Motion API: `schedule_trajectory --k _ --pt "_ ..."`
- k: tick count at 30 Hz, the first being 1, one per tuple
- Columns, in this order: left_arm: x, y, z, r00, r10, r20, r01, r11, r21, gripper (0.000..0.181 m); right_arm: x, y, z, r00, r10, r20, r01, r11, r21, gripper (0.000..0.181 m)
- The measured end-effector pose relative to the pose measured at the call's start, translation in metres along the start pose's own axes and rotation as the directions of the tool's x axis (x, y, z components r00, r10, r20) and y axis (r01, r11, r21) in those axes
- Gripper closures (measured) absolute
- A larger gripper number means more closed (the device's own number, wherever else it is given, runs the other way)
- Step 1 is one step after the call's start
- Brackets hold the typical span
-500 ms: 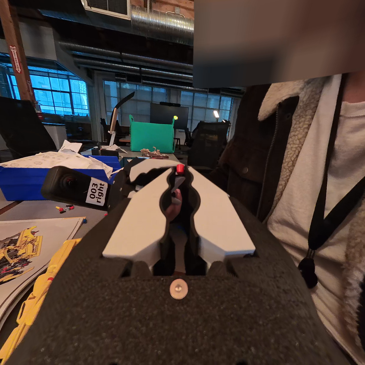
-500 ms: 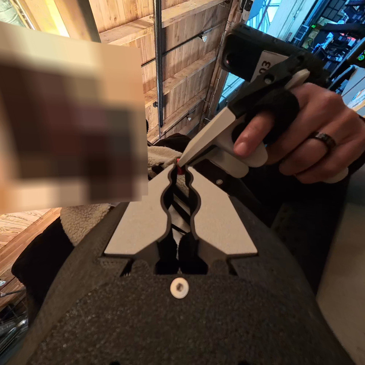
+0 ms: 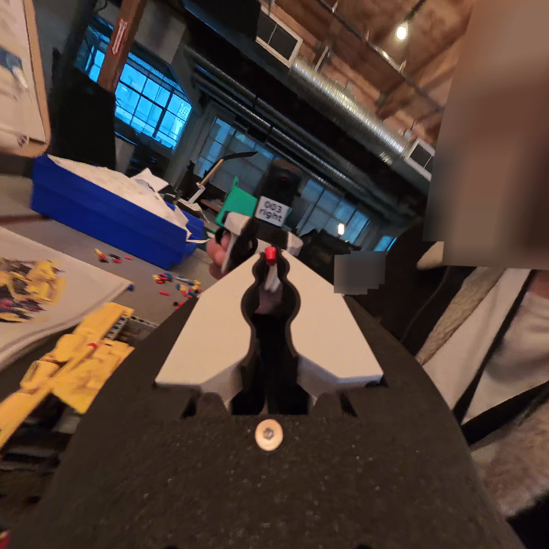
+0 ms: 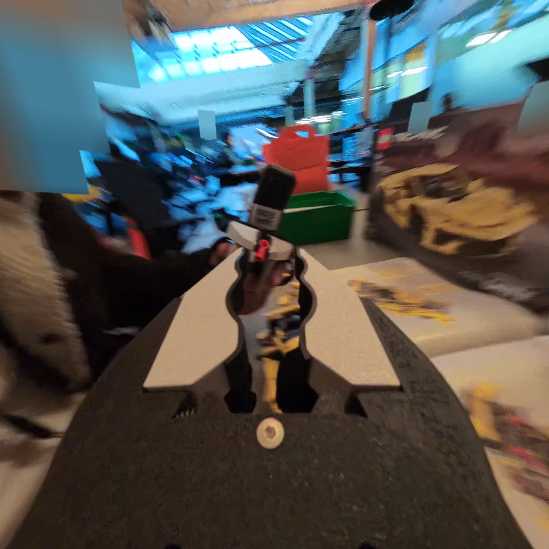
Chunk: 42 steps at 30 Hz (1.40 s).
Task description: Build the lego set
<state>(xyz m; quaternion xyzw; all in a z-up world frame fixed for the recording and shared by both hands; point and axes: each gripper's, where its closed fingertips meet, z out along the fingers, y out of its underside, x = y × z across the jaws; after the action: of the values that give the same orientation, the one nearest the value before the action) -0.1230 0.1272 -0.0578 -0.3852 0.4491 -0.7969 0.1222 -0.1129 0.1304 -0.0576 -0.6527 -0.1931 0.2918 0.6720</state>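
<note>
The grey desk (image 3: pixel 89 246) fills the left of the left wrist view, a blue bin (image 3: pixel 104 208) on it at upper left. At frame centre my left claw (image 3: pixel 269 258) pinches a small red lego pin (image 3: pixel 270 255). My right claw (image 4: pixel 269 252) is spread, empty.

One red peg (image 3: pixel 269 256) at the fingertips; two grippers, the left gripper (image 3: pixel 271 258) and the right gripper (image 4: pixel 269 256), tip to tip. On the table (image 3: pixel 89 246): one blue bin (image 3: pixel 104 214) toward the far edge, one green bin (image 4: pixel 318 218), one open instruction booklet (image 3: pixel 53 285), one yellow part-built model (image 3: pixel 77 356) at the near edge. Loose small pieces (image 3: pixel 178 285) scattered mid-table, too many and too blurred to count; one printed set box (image 4: pixel 451 208) upright.
</note>
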Motion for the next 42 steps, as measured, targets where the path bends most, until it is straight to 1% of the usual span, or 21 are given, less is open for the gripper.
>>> schedule_trajectory --k 1,3,6,8,9,11,14,20,23,25,27,28,30,32,34,36,37,38,39,40,42 --pt "-0.002 0.001 0.002 0.999 -0.053 -0.002 0.053 0.999 0.010 0.174 0.004 0.001 -0.001 0.989 -0.128 -0.073 0.127 0.991 -0.030 0.151" --pt "-0.005 0.000 0.005 0.987 -0.158 -0.016 0.158 0.987 0.038 0.174 0.008 0.003 -0.003 0.930 -0.321 -0.178 0.310 0.947 -0.087 0.147" --pt "-0.016 -0.006 0.003 0.944 -0.325 -0.047 0.329 0.937 0.120 0.174 0.013 0.012 0.000 0.806 -0.511 -0.298 0.475 0.859 -0.190 0.144" --pt "-0.023 -0.009 -0.002 0.897 -0.432 -0.094 0.442 0.882 0.165 0.174 0.018 0.017 -0.001 0.710 -0.601 -0.367 0.535 0.800 -0.273 0.151" --pt "-0.026 -0.009 -0.004 0.874 -0.472 -0.113 0.485 0.856 0.180 0.174 0.019 0.021 0.000 0.688 -0.624 -0.369 0.540 0.781 -0.313 0.150" --pt "-0.030 -0.008 -0.006 0.841 -0.523 -0.137 0.541 0.821 0.184 0.175 0.022 0.027 0.003 0.691 -0.623 -0.367 0.520 0.781 -0.348 0.143" --pt "-0.032 -0.003 -0.004 0.837 -0.533 -0.122 0.546 0.820 0.171 0.174 0.023 0.021 0.001 0.654 -0.644 -0.397 0.544 0.765 -0.345 0.158" --pt "-0.029 0.003 0.001 0.845 -0.523 -0.113 0.535 0.834 0.137 0.174 0.015 0.024 0.006 0.666 -0.655 -0.356 0.560 0.755 -0.341 0.159" --pt "-0.026 0.007 0.004 0.834 -0.536 -0.129 0.549 0.829 0.107 0.174 0.012 0.023 0.005 0.636 -0.689 -0.349 0.595 0.725 -0.346 0.175" --pt "-0.023 0.009 0.004 0.819 -0.555 -0.149 0.569 0.819 0.076 0.174 0.009 0.024 0.005 0.641 -0.696 -0.325 0.604 0.718 -0.347 0.175" --pt "-0.013 0.015 0.003 0.804 -0.568 -0.175 0.575 0.818 -0.007 0.174 -0.001 0.024 0.004 0.666 -0.701 -0.253 0.626 0.711 -0.322 0.175" --pt "-0.009 0.020 0.002 0.811 -0.562 -0.165 0.560 0.826 -0.060 0.174 -0.006 0.027 0.003 0.704 -0.682 -0.200 0.615 0.726 -0.309 0.175" --pt "-0.002 0.032 0.000 0.851 -0.508 -0.131 0.489 0.859 -0.150 0.174 -0.016 0.035 0.002 0.809 -0.582 -0.085 0.539 0.791 -0.289 0.176" --pt "0.002 0.038 0.000 0.881 -0.461 -0.109 0.435 0.878 -0.200 0.174 -0.022 0.038 0.001 0.868 -0.496 -0.008 0.474 0.835 -0.281 0.176" --pt "0.000 0.040 0.000 0.900 -0.428 -0.087 0.404 0.892 -0.203 0.174 -0.020 0.041 0.000 0.856 -0.516 -0.014 0.490 0.822 -0.290 0.176" --pt "-0.002 0.038 0.000 0.917 -0.393 -0.074 0.374 0.909 -0.186 0.174 -0.018 0.037 -0.001 0.825 -0.561 -0.068 0.523 0.803 -0.287 0.175" --pt "-0.005 0.036 -0.001 0.933 -0.356 -0.055 0.343 0.924 -0.171 0.174 -0.014 0.028 -0.008 0.807 -0.577 -0.122 0.533 0.802 -0.269 0.175" --pt "-0.010 0.036 -0.004 0.948 -0.319 -0.018 0.311 0.935 -0.169 0.174 -0.005 0.013 -0.023 0.787 -0.582 -0.206 0.530 0.808 -0.260 0.180" --pt "-0.015 0.034 -0.008 0.957 -0.290 0.015 0.288 0.945 -0.156 0.174 0.002 0.000 -0.043 0.781 -0.571 -0.254 0.509 0.817 -0.272 0.181" --pt "-0.017 0.029 -0.011 0.961 -0.276 0.025 0.277 0.952 -0.131 0.174 0.009 -0.006 -0.066 0.800 -0.531 -0.280 0.450 0.839 -0.306 0.180" --pt "-0.017 0.019 -0.016 0.966 -0.257 0.028 0.259 0.962 -0.089 0.174 0.014 -0.001 -0.113 0.873 -0.392 -0.289 0.264 0.880 -0.396 0.168"
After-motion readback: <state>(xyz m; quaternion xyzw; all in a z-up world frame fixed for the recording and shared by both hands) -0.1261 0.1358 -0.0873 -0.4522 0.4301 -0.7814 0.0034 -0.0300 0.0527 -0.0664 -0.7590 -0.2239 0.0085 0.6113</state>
